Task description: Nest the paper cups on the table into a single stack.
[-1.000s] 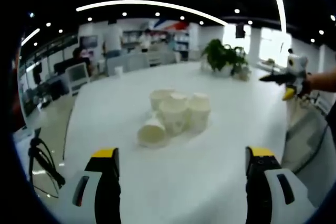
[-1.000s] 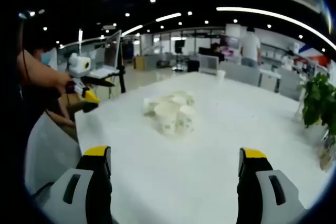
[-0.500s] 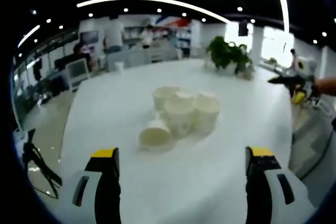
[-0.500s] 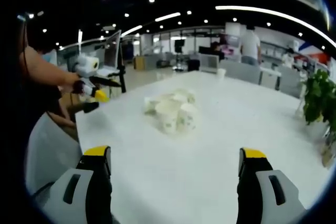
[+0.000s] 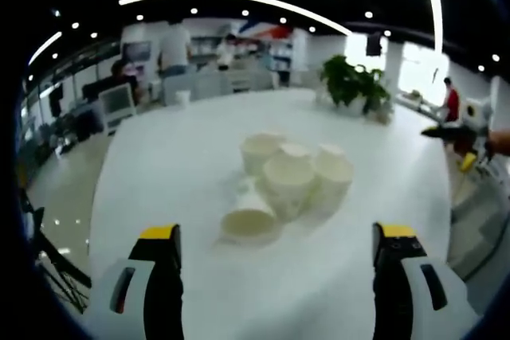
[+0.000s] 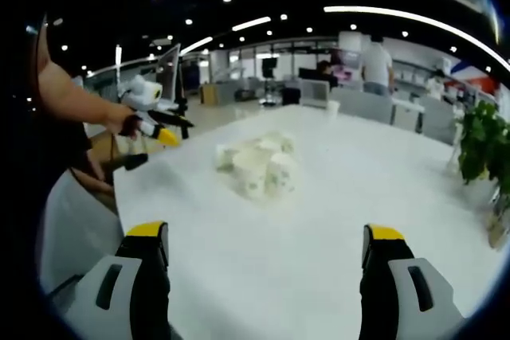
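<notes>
We see both grippers, left (image 5: 275, 276) and right (image 6: 259, 276), jaws spread wide, facing clustered paper cups (image 5: 291, 185); no writing readable.

Count at this moment: five white paper cups (image 5: 288, 181) in one cluster on one white bench (image 5: 175, 157), four upright and one lying on its side (image 5: 250, 223) at the near edge of the group. One potted plant (image 5: 352, 85) at the far end of the bench. Two claws: the left claw (image 5: 276, 276) and the right claw (image 6: 263, 276). At least three persons stand or sit in the background; the exact number cannot be told.
</notes>
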Demonstrator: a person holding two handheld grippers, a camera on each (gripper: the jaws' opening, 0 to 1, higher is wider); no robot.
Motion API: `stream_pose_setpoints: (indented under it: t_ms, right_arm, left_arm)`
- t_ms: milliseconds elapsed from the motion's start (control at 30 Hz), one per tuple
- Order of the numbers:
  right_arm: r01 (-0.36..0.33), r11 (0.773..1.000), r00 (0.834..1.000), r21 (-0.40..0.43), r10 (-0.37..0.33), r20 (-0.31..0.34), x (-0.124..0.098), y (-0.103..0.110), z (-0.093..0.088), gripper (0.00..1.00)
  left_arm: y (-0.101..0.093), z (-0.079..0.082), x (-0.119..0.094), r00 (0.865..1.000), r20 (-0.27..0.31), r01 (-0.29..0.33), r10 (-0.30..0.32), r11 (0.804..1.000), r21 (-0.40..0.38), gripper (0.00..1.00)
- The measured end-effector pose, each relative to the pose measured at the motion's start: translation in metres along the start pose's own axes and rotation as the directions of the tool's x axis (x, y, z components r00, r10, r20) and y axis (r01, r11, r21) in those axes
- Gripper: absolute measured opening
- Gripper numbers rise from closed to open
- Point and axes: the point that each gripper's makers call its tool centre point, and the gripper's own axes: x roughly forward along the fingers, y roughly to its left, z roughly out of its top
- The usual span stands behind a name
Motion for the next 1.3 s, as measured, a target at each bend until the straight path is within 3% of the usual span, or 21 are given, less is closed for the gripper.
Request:
stream_pose_setpoints:
  t_ms: [600,900,1300]
  right_arm:
    - [0.017,0.999,1.000,0.032,-0.017,-0.004,0.005,-0.003,-0.008,1.00]
    - [0.021,0.999,1.000,0.026,-0.021,-0.012,0.008,-0.002,-0.011,1.00]
    - [0.028,0.999,0.999,0.018,-0.027,-0.035,0.008,-0.002,-0.018,0.99]
  left_arm:
    - [0.019,0.000,0.036,0.999,-0.001,-0.034,0.034,0.999,-0.012,0.95]
    - [0.026,-0.015,0.052,0.999,-0.042,-0.031,0.031,1.000,-0.005,0.94]
    - [0.031,-0.024,0.072,0.999,-0.034,-0.024,0.024,1.000,-0.008,0.87]
